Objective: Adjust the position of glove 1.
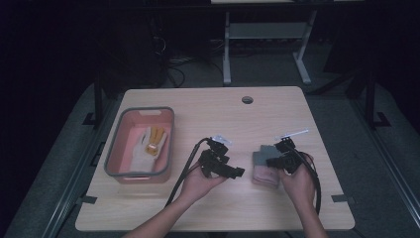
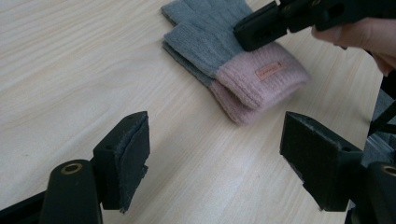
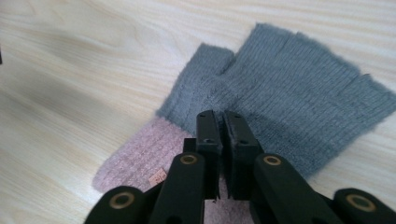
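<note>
A knitted fingerless glove, grey at the fingers and pink at the cuff, lies flat on the wooden table right of centre. In the left gripper view the glove looks like two layers stacked, with a small tag on the pink cuff. My right gripper hovers just over the grey part, jaws pressed almost together with nothing between them. Seen along its own jaws, the right gripper points at the glove near the grey-pink seam. My left gripper rests to the glove's left, and its jaws stand wide and empty.
A pink bin with a grey rim stands at the table's left, holding a white and tan glove. A cable hole sits near the far edge. Bare wood lies between bin and grippers.
</note>
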The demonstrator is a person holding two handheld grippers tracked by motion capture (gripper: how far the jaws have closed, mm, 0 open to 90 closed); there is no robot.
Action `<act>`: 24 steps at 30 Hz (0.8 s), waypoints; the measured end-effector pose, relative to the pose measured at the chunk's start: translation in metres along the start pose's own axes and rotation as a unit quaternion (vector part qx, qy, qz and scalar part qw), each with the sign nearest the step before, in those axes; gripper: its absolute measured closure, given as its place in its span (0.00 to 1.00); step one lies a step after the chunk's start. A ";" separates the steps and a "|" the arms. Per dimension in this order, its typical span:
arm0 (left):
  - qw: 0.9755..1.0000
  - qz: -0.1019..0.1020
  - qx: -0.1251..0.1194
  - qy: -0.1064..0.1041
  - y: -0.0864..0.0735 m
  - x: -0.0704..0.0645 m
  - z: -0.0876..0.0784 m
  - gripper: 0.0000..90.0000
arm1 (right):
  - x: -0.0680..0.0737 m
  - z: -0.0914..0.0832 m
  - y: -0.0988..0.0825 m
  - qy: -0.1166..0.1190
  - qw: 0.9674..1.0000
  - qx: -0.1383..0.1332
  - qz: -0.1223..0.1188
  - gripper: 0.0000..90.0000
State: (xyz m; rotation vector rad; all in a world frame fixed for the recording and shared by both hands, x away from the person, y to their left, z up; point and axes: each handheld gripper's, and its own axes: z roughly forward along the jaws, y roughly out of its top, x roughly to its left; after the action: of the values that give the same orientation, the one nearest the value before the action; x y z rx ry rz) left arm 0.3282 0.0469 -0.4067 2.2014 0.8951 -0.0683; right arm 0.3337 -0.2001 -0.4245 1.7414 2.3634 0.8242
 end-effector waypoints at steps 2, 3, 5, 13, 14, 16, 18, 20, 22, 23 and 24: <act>1.000 -0.007 0.000 -0.003 0.000 -0.001 0.004 0.27 | 0.000 0.001 -0.001 0.003 1.000 0.001 -0.001 0.91; 1.000 -0.007 0.000 -0.003 0.000 -0.001 0.004 0.27 | 0.000 0.001 -0.001 0.003 1.000 0.001 -0.001 0.91; 1.000 -0.005 0.006 -0.004 0.001 -0.001 0.007 0.27 | -0.002 -0.001 -0.003 0.006 1.000 -0.005 0.002 0.88; 0.999 -0.020 0.007 -0.024 0.009 -0.008 0.025 0.31 | -0.013 -0.013 -0.008 0.028 0.999 -0.024 0.024 0.71; 0.999 -0.022 0.007 -0.027 0.010 -0.008 0.027 0.31 | -0.015 -0.014 -0.010 0.029 0.999 -0.026 0.027 0.71; 0.999 -0.033 0.006 -0.038 0.012 -0.008 0.033 0.35 | -0.019 -0.015 -0.013 0.032 0.998 -0.029 0.033 0.69; 0.998 -0.040 0.005 -0.040 0.014 -0.007 0.037 0.36 | -0.023 -0.017 -0.015 0.031 0.998 -0.032 0.039 0.67; 0.998 -0.046 0.006 -0.041 0.015 -0.006 0.041 0.38 | -0.027 -0.018 -0.018 0.032 0.998 -0.037 0.043 0.65; 0.998 -0.054 0.006 -0.043 0.016 -0.006 0.047 0.40 | -0.031 -0.019 -0.021 0.030 0.997 -0.041 0.050 0.64; 0.998 -0.054 0.006 -0.043 0.016 -0.006 0.047 0.41 | -0.031 -0.019 -0.021 0.030 0.997 -0.041 0.050 0.64; 0.997 -0.058 0.009 -0.043 0.017 -0.006 0.049 0.41 | -0.032 -0.019 -0.021 0.029 0.997 -0.042 0.052 0.64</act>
State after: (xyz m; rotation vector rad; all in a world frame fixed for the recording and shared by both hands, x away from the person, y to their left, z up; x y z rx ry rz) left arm 0.3449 0.0033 -0.4302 2.1442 0.9755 -0.2247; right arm 0.3194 -0.2404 -0.4260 1.8454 2.2541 0.9869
